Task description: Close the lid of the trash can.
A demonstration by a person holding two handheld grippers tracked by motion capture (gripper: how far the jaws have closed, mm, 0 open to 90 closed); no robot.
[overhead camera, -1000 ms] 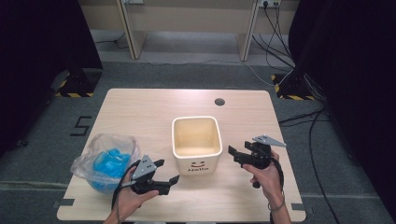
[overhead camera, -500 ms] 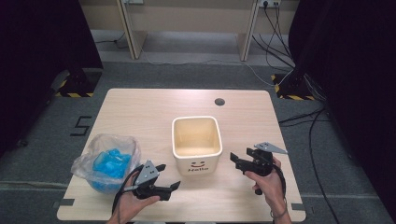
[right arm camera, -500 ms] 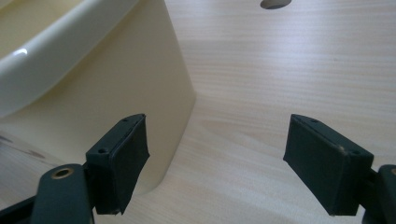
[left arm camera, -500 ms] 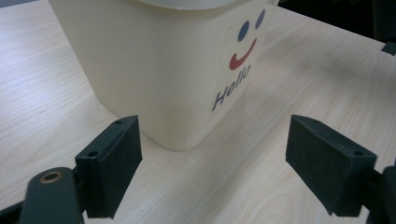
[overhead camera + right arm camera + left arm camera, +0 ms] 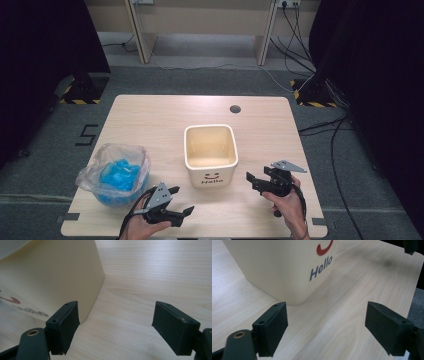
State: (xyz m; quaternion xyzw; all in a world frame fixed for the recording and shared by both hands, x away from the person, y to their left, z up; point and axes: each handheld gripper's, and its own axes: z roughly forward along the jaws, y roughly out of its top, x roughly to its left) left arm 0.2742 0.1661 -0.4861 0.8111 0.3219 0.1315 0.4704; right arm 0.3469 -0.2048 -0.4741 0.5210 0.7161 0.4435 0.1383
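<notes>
A cream square bin (image 5: pixel 210 152) with a smile and "Hello" on its front stands empty at the table's middle. Its printed wall (image 5: pixel 287 267) rises close ahead in the left gripper view, and its corner (image 5: pixel 62 277) stands at the left of the right gripper view. My left gripper (image 5: pixel 181 201) is open, low over the table near the front edge, left of the bin's front. My right gripper (image 5: pixel 253 180) is open too, just right of the bin's front corner. Nothing sits between either pair of jaws. A clear plastic bag (image 5: pixel 116 172) holding blue pieces rests at the front left.
The wooden table (image 5: pixel 160 120) has a round cable hole (image 5: pixel 235 108) at its far side. Grey floor surrounds it, with black curtains on both sides and cables (image 5: pixel 300 35) at the back right. The other gripper's jaw tip (image 5: pixel 410 246) peeks in at the upper right.
Both grippers have drawn back toward the table's front edge. The left one has also turned a little. The bin and the bag have stayed put.
</notes>
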